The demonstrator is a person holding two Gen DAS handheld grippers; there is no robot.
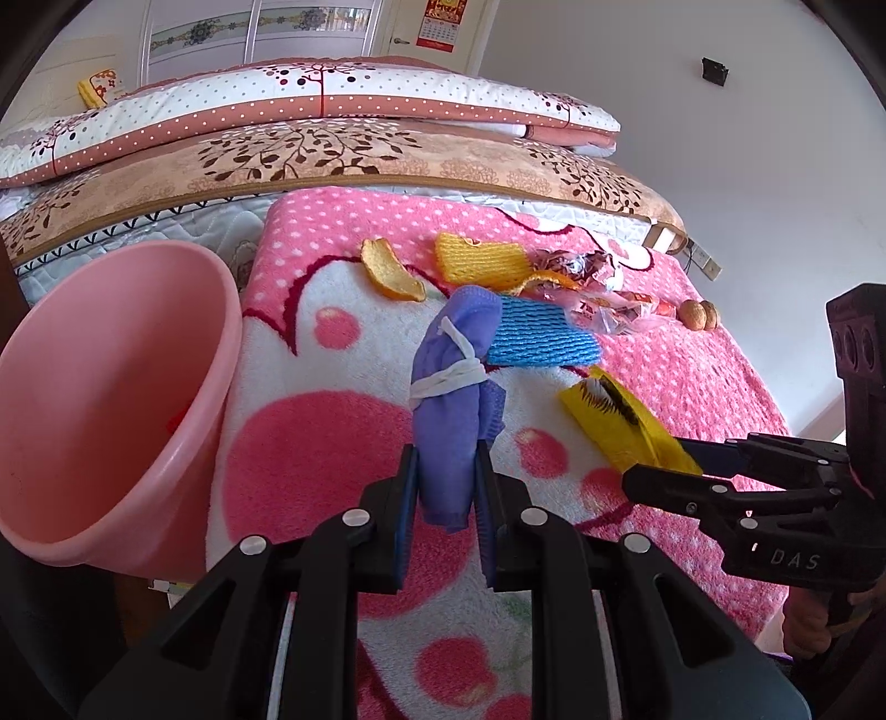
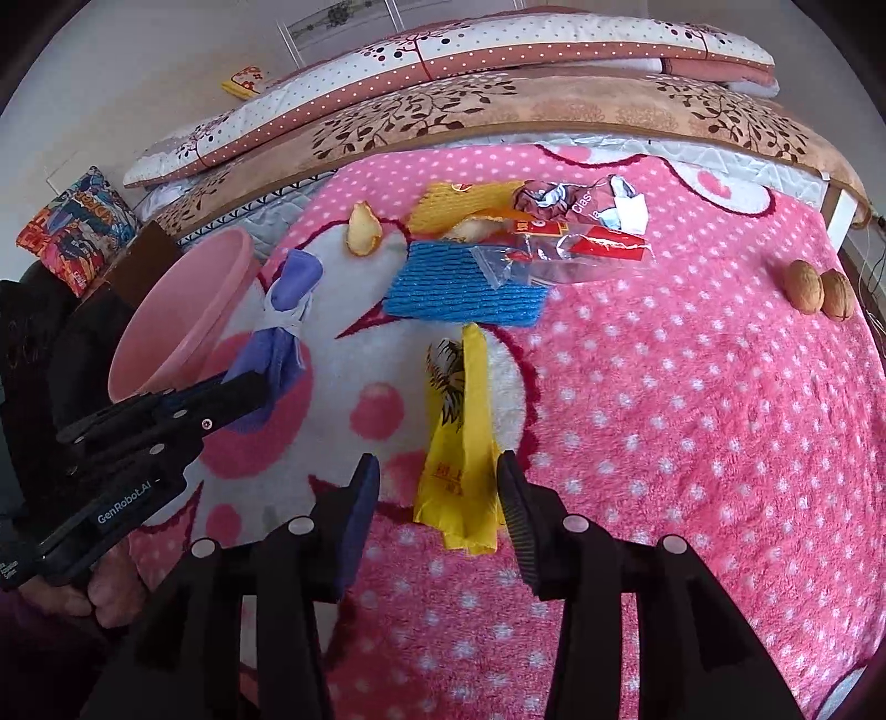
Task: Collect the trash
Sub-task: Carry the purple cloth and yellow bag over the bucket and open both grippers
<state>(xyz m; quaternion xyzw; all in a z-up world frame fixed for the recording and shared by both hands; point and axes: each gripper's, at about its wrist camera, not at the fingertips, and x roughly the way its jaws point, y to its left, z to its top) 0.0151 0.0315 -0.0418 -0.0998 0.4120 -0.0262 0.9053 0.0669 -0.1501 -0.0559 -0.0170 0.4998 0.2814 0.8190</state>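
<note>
In the left wrist view, the left gripper [image 1: 446, 493] clenches a purple face mask [image 1: 448, 404] above the pink blanket [image 1: 310, 443], beside the pink bin [image 1: 111, 399].

In the right wrist view, the right gripper [image 2: 437, 501] is released, its jaws apart around a yellow wrapper [image 2: 457, 443] lying on the blanket

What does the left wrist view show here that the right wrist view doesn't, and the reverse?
Only the left wrist view: the pink bin's inside and a wall calendar. Only the right wrist view: a comic-print cushion. Both: the left gripper clamping the purple mask, the right gripper open around the yellow bag, and two walnuts.
</note>
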